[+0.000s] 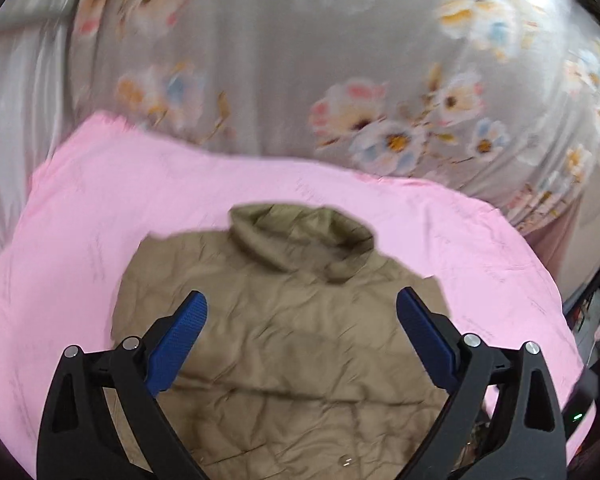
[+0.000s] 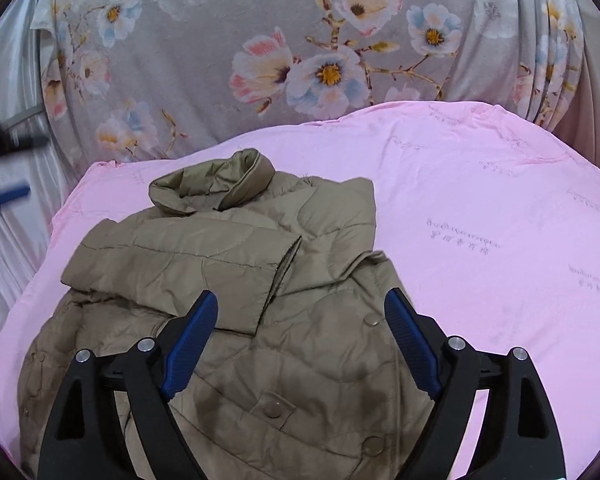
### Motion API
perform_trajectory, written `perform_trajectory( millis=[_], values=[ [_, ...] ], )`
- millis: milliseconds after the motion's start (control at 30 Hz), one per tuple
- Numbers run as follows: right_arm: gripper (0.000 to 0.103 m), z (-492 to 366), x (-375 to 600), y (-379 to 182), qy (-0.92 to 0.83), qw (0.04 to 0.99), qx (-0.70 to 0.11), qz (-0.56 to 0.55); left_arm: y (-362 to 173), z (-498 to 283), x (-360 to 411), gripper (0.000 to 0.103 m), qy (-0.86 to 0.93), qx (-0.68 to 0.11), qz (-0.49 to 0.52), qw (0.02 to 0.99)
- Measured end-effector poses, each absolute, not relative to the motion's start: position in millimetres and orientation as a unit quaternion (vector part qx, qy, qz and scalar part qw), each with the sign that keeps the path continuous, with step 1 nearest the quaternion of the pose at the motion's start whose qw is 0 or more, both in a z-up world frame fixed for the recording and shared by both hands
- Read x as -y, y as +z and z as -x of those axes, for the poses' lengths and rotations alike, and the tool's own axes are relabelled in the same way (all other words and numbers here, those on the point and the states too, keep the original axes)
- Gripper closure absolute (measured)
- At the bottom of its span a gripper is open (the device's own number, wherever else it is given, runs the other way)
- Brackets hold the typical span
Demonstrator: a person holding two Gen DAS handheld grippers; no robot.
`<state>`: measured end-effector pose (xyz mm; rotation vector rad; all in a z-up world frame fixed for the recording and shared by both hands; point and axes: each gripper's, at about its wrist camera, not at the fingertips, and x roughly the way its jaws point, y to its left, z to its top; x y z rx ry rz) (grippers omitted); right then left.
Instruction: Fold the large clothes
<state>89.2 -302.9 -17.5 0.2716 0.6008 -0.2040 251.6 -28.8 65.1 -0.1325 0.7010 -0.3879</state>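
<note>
Garment: an olive-khaki quilted puffer jacket [image 2: 236,300] lies on a pink sheet [image 2: 480,208], nearer the sheet's left part in the right wrist view.
Collar: the stand-up collar [image 2: 216,184] points away from both cameras, toward the floral cloth.
Sleeve: one sleeve [image 2: 180,256] is folded across the chest, its cuff [image 2: 288,260] ending near the middle of the jacket.
Fasteners: round snap buttons [image 2: 273,410] run down the front placket, close to the right gripper.
Left wrist view: the jacket [image 1: 284,340] shows as a smooth, wrinkled expanse with the collar [image 1: 300,240] at the far end; the frame is blurred, so finer detail cannot be read.
Left gripper [image 1: 302,308]: jaws spread wide apart, holding nothing, blue pads [image 1: 178,344] poised above the jacket body; contact with the fabric cannot be confirmed.
Right gripper [image 2: 301,308]: jaws spread wide apart, holding nothing, blue pads [image 2: 192,344] above the jacket's lower front.
Surface: the pink sheet [image 1: 80,220] carries faint printed lettering.
Background: a grey cloth with a floral print [image 2: 300,68] lies beyond the pink sheet, and pale pleated fabric [image 2: 8,200] at the left edge.
</note>
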Motion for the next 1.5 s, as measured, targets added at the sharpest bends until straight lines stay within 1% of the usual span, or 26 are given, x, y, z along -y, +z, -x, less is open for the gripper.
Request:
perform_trajectory(
  millis=[100,200,233,300,333,367,433,467,500,533,600,633,667,700,733,767,800,867,967,1033,1100,1233,1300,1367,1500],
  values=[
    [0.019,-102.6,315.9,-11.9,-0.085,0.937,-0.299,-0.159,32.7,-282.5,-14.0,0.01,-0.136,-0.383,0.107,0.907],
    [0.019,-125.7,323.2,-18.1,-0.058,0.923,-0.321,-0.205,-1.7,-309.8,-59.6,0.012,-0.101,-0.423,0.152,0.887],
    [0.019,-135.6,324.9,-23.3,-0.047,0.915,-0.331,-0.225,-12.3,-315.3,-70.7,0.014,-0.097,-0.437,0.174,0.877],
    [0.019,-148.6,324.2,-33.7,-0.032,0.901,-0.349,-0.254,-34.4,-326.2,-92.6,0.014,-0.095,-0.461,0.23,0.852],
    [0.019,-154.8,323.3,-39.2,-0.025,0.894,-0.357,-0.268,-41.5,-330.7,-100.5,0.016,-0.093,-0.469,0.251,0.842],
    [0.019,-160.3,322.1,-44.7,-0.02,0.888,-0.363,-0.281,-50.0,-334.8,-108.1,0.02,-0.09,-0.475,0.273,0.832],
    [0.019,-169.7,319.4,-54.3,-0.011,0.878,-0.372,-0.302,-65.1,-344.0,-119.2,0.022,-0.096,-0.486,0.32,0.808],
    [0.023,-173.1,317.7,-57.4,-0.009,0.875,-0.375,-0.305,-73.1,-348.6,-124.0,0.026,-0.098,-0.492,0.342,0.795],
    [0.035,-176.6,314.9,-60.0,-0.008,0.874,-0.378,-0.304,-77.8,-350.8,-126.1,0.028,-0.103,-0.494,0.355,0.787],
    [0.041,-180.2,311.4,-61.6,-0.011,0.875,-0.384,-0.295,-78.9,-351.8,-123.8,0.031,-0.105,-0.495,0.36,0.783],
    [0.074,-187.9,306.4,-63.0,-0.012,0.874,-0.397,-0.28,-84.4,-355.8,-124.7,0.037,-0.101,-0.5,0.371,0.776],
    [0.082,-191.4,303.7,-61.3,-0.017,0.876,-0.401,-0.269,-86.9,-357.0,-125.1,0.044,-0.097,-0.501,0.373,0.775],
    [0.097,-194.2,303.0,-58.1,-0.023,0.879,-0.401,-0.256,-88.3,-358.1,-125.5,0.057,-0.09,-0.504,0.371,0.775],
    [0.1,-196.7,302.1,-50.9,-0.027,0.885,-0.397,-0.241,-87.5,-359.8,-124.9,0.066,-0.079,-0.506,0.367,0.776],
    [0.1,-198.1,303.3,-42.4,-0.027,0.891,-0.389,-0.233,-86.7,-360.5,-125.6,0.073,-0.074,-0.507,0.365,0.777],
    [0.101,-198.4,303.7,-27.2,-0.025,0.901,-0.371,-0.222,-83.0,-360.8,-125.9,0.085,-0.077,-0.505,0.364,0.779],
    [0.101,-198.8,302.5,-11.3,-0.024,0.911,-0.354,-0.208,-75.3,-359.9,-125.0,0.09,-0.087,-0.5,0.362,0.782],
    [0.101,-199.0,299.4,22.5,-0.025,0.931,-0.317,-0.179,-54.9,-356.5,-119.1,0.095,-0.097,-0.489,0.348,0.794],
    [0.101,-195.9,297.9,69.1,-0.038,0.955,-0.26,-0.138,-12.7,-343.7,-97.0,0.096,-0.103,-0.451,0.29,0.838],
    [0.101,-195.9,300.9,80.7,-0.056,0.962,-0.243,-0.112,0.9,-334.3,-77.3,0.096,-0.097,-0.432,0.235,0.865],
    [0.101,-200.7,310.1,62.3,-0.082,0.956,-0.264,-0.096,-5.9,-328.9,-56.0,0.095,-0.086,-0.433,0.177,0.88],
    [0.101,-211.6,326.6,-21.0,-0.094,0.924,-0.355,-0.11,-60.0,-328.5,-35.0,0.095,-0.051,-0.465,0.106,0.878],
    [0.101,-212.7,326.1,-55.8,-0.094,0.911,-0.386,-0.109,-75.5,-324.0,-33.5,0.095,-0.042,-0.456,0.084,0.885],
    [0.101,-211.9,323.6,-73.5,-0.089,0.908,-0.395,-0.11,-80.6,-318.8,-27.1,0.095,-0.034,-0.439,0.054,0.896],
    [0.099,-213.9,320.8,-83.0,-0.091,0.906,-0.399,-0.104,-86.8,-313.2,-13.5,0.095,-0.016,-0.419,0.005,0.908]
  ],
)
